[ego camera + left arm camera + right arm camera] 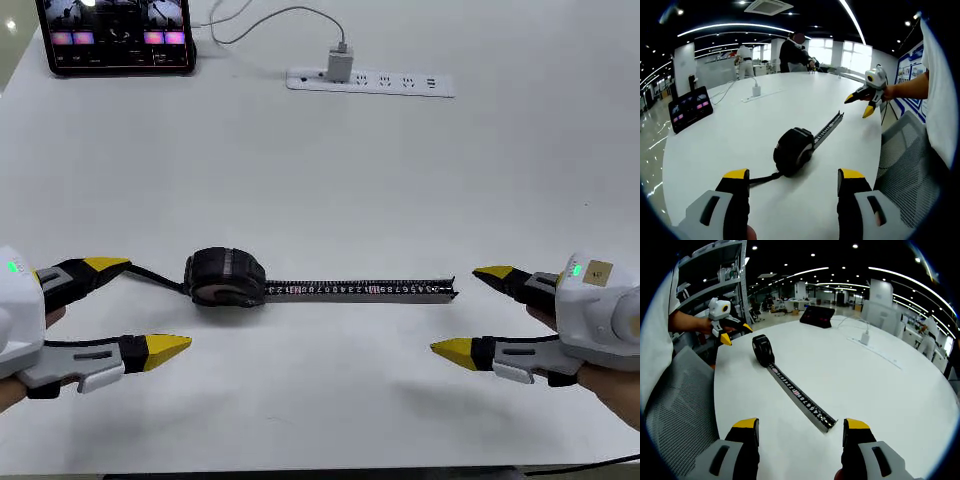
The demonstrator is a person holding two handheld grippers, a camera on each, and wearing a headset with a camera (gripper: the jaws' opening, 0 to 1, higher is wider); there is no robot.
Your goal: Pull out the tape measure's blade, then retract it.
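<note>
My left gripper [156, 303] jaws spread, beside the tape measure [225, 277]; blade [360, 290] out along the table [320, 160]; right gripper [454, 309] jaws spread, near the blade's tip

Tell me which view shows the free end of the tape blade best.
The right gripper view: the blade's free end lies close ahead, between the open jaws, with its numerals readable. The head view shows it small and side-on. The left gripper view shows it far off, beyond the case, foreshortened.
</note>
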